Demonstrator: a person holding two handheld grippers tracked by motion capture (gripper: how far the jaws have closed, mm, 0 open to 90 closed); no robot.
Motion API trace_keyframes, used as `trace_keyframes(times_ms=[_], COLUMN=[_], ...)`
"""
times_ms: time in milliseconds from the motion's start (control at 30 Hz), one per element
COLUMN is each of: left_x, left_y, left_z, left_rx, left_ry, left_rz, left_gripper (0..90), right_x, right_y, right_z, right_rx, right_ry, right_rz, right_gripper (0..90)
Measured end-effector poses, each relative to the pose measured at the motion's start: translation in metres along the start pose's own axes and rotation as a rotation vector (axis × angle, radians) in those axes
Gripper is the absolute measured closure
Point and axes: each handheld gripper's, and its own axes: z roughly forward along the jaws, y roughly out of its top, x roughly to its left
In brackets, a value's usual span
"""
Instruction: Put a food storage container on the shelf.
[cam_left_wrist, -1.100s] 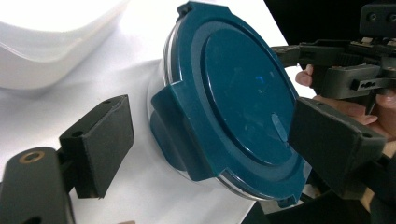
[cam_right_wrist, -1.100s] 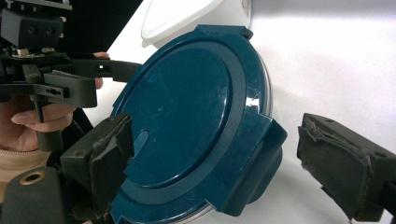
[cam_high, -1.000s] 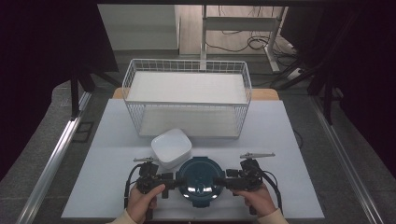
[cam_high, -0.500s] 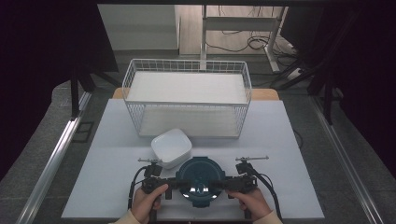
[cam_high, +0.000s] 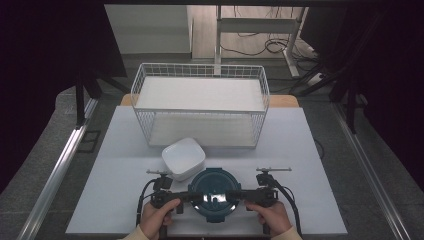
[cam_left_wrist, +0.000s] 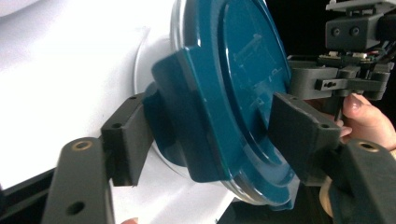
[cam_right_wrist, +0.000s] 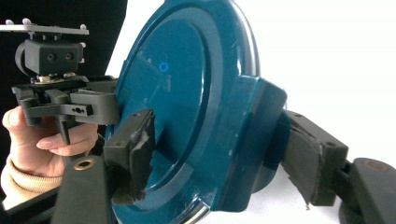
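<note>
So you've got both tongs on the round dark-teal plastic container with its clip-on lid, which sits at the near edge of the white bench, centre, w/ the white rounded-square lidded box just beside it at the far left and the white wire basket further back; left tongs straddle the left side clip, one jaw under the body and one over the lid; right tongs do the same on the opposite clip; both sets of jaws have just been closing w/ the clip tab between them, and the pads look to be in contact or v. close, though I can't tell if they press firmly yet.

Handling, as I judge it: stiff, hard plastic, glossy so prob. slippery on the flat lid; looks light, contents unknown, so assume it may be heavier than it seems; the clips are the best hold, since they stick out and give the pads an edge; grip both sides evenly, or it'll tilt; keep it level when you lift.
</note>
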Motion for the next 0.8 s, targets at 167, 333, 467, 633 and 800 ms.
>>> trace_keyframes(times_ms=[167, 333, 467, 633, 800], left_x=[-0.004, -0.008, -0.011, -0.012, -0.014], left_y=[-0.001, -0.002, -0.001, -0.001, 0.000], left_z=[-0.004, -0.009, -0.014, -0.016, -0.018], left_rx=[-0.019, -0.036, -0.050, -0.048, -0.050], left_ry=[0.008, 0.022, 0.035, 0.039, 0.039], left_rz=[-0.010, 0.014, 0.038, 0.048, 0.069], left_gripper=[36.9, 39.4, 41.4, 41.5, 41.7], right_x=[0.002, 0.008, 0.013, 0.015, 0.017], right_y=[-0.001, -0.002, -0.002, -0.003, -0.002], right_z=[-0.004, -0.007, -0.010, -0.009, -0.011], right_rx=[-0.018, -0.047, -0.071, -0.077, -0.081], right_ry=[0.004, -0.004, 0.002, 0.003, 0.005], right_rz=[0.003, -0.022, -0.041, -0.051, -0.076], right_gripper=[36.0, 39.7, 42.3, 42.6, 42.6])
